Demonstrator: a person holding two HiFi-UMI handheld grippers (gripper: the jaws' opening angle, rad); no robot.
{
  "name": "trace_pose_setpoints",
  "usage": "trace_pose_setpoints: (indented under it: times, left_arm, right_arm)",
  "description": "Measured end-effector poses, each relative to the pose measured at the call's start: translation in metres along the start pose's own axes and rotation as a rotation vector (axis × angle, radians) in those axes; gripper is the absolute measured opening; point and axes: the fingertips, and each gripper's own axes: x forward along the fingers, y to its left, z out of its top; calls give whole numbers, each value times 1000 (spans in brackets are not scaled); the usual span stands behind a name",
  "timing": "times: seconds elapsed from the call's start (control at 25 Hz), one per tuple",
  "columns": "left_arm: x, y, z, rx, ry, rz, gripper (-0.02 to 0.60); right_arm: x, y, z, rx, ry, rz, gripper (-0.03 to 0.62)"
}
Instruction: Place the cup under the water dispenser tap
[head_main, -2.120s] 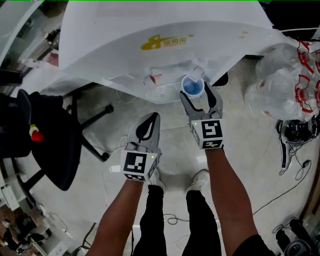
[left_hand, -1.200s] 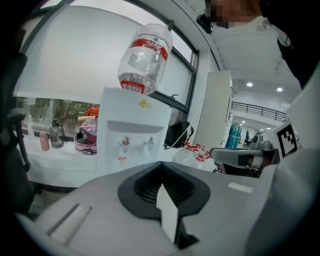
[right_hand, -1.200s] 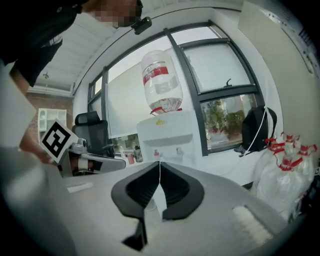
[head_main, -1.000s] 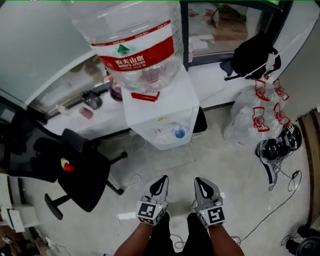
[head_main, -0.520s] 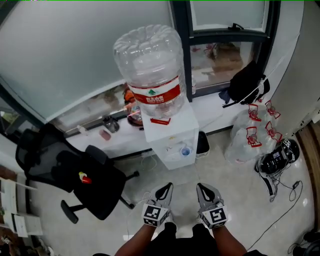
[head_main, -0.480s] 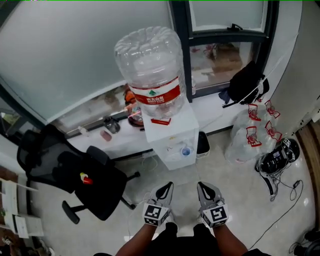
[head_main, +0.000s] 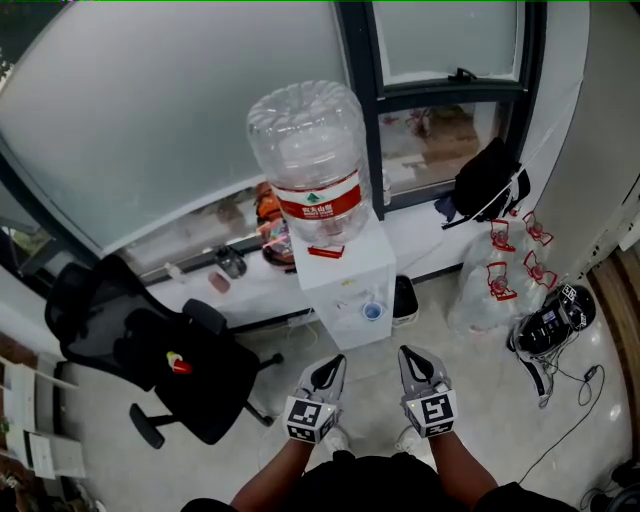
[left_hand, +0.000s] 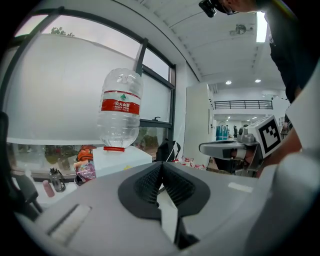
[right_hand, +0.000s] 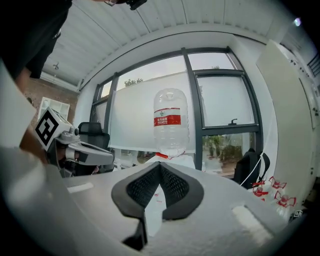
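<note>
The small blue cup (head_main: 373, 311) stands in the white water dispenser (head_main: 350, 285), below its taps. A big clear bottle (head_main: 308, 160) with a red label tops the dispenser. Both grippers hang side by side well back from it, above the floor. My left gripper (head_main: 336, 361) is shut with nothing between its pads, and so is my right gripper (head_main: 408, 353). In the left gripper view the left gripper (left_hand: 161, 165) points toward the bottle (left_hand: 120, 107). In the right gripper view the right gripper (right_hand: 160, 164) faces the bottle (right_hand: 170, 120), which hides the cup behind the jaws.
A black office chair (head_main: 150, 350) stands to the left. Clear bags with red print (head_main: 500, 285) and a black helmet-like object (head_main: 545, 325) lie to the right, with cables on the floor. A black bag (head_main: 485, 180) rests on the window ledge behind.
The right gripper, earlier at the cup under the tap, has let go and drawn back. Both grippers and the view have risen and pulled away from the dispenser.
</note>
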Motion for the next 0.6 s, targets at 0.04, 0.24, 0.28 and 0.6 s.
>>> trace_pose_setpoints:
  times: [0.04, 0.24, 0.28, 0.6]
  left_arm:
    - [0, 0, 0, 0, -1, 2, 15]
    - [1, -1, 7, 1, -12, 0, 15]
    - [2, 0, 7, 2, -13, 0, 15]
    - [1, 5, 10, 1, -20, 5, 15]
  right_arm:
    - [0, 1, 5, -10, -5, 2, 2]
    - [2, -2, 26, -61, -28, -3, 2]
    - [3, -3, 27, -62, -30, -5, 2]
    - [5, 2, 31, -63, -37, 2, 2]
